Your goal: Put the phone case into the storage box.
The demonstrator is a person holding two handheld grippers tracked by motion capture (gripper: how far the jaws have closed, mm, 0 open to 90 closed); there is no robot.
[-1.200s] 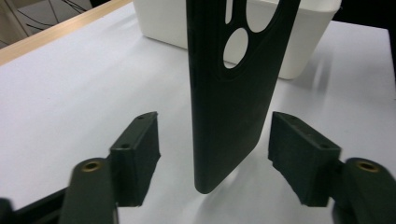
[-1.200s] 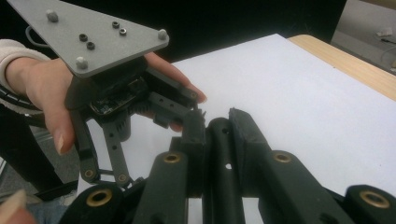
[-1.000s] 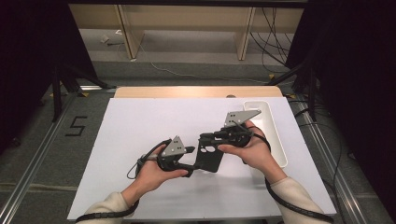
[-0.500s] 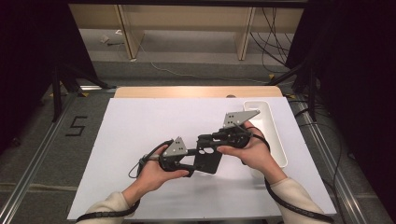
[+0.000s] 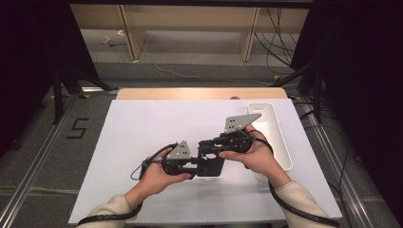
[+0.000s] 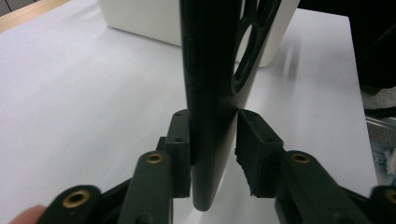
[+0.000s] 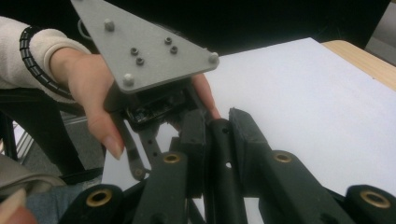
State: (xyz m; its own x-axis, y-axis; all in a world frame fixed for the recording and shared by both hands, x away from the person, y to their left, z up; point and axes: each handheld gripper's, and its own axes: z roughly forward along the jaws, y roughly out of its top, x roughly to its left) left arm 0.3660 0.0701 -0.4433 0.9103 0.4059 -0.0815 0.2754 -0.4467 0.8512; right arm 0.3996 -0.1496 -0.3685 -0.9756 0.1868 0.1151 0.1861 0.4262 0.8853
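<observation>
A black phone case (image 5: 211,164) with round cut-outs hangs over the white board between both hands. My left gripper (image 5: 197,166) comes at it from the left, and its jaws have just been closing. In the left gripper view the case (image 6: 210,93) stands edge-on between the pads of this gripper (image 6: 212,140), which touch it on both sides. My right gripper (image 5: 209,145) is shut on the case's upper edge. In the right gripper view the case's rounded rim (image 7: 222,154) is pinched between the pads of that gripper (image 7: 217,126). The left hand's grey plate (image 7: 144,51) shows beyond it.
A long white tray (image 5: 280,142) lies along the right side of the white board (image 5: 142,128), close behind the right hand. A wooden table edge (image 5: 199,93) runs along the back. Cables trail from both grippers down past the sleeves.
The left gripper's jaws have drawn in around the case's lower end. Both hands and the case stay where they were.
</observation>
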